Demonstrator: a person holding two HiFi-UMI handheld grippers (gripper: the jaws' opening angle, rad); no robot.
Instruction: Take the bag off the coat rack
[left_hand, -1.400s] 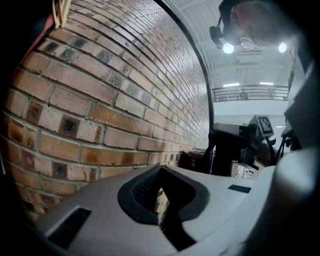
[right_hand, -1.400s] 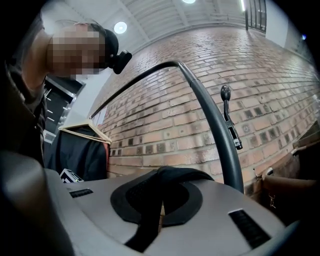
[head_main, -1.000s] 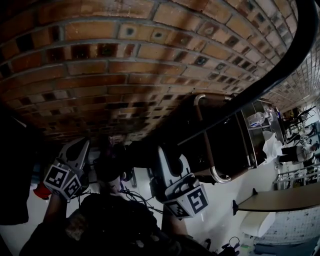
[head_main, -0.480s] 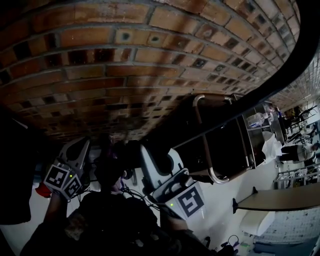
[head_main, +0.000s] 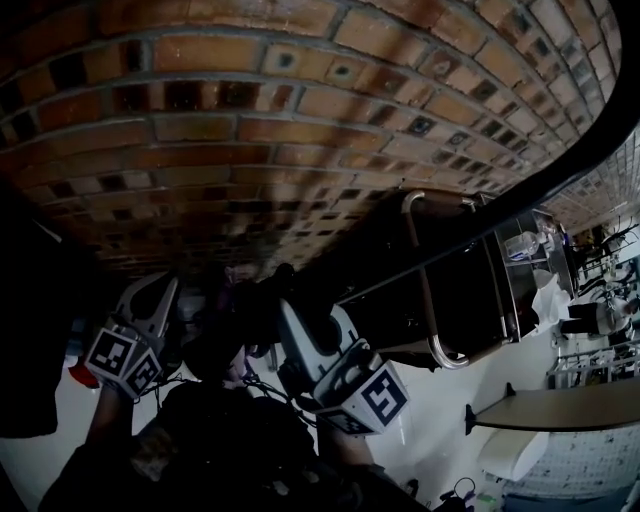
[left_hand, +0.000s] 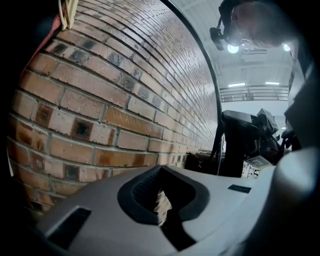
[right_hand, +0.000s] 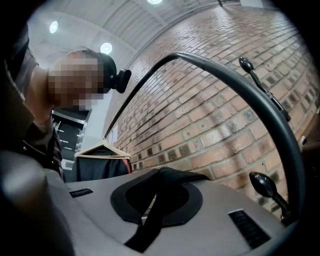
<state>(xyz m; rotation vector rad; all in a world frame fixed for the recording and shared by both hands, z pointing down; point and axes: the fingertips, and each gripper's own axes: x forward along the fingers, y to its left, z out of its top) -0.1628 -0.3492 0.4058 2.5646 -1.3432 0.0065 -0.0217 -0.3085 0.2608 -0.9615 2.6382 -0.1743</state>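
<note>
The right grey plastic claw (right_hand: 161, 174) was shut tight on the thin black strap (right_hand: 150, 220) of the bag. In the head view, a dark shape (head_main: 225, 345) at 7 o'clock, between both claws, looked like the bag. The left grey plastic claw (left_hand: 161, 172) was closed too, with nothing plainly in it. In the right gripper view, the black curved metal coat rack pole (right_hand: 277, 122) stood at 3 o'clock.

Left gripper (left_hand: 160, 199), right gripper (right_hand: 156, 197); both closed

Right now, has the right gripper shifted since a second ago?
Yes. In the head view the right gripper, shut on a black strap, has slid left, away from the cart's chrome handle and toward the left gripper.
</note>
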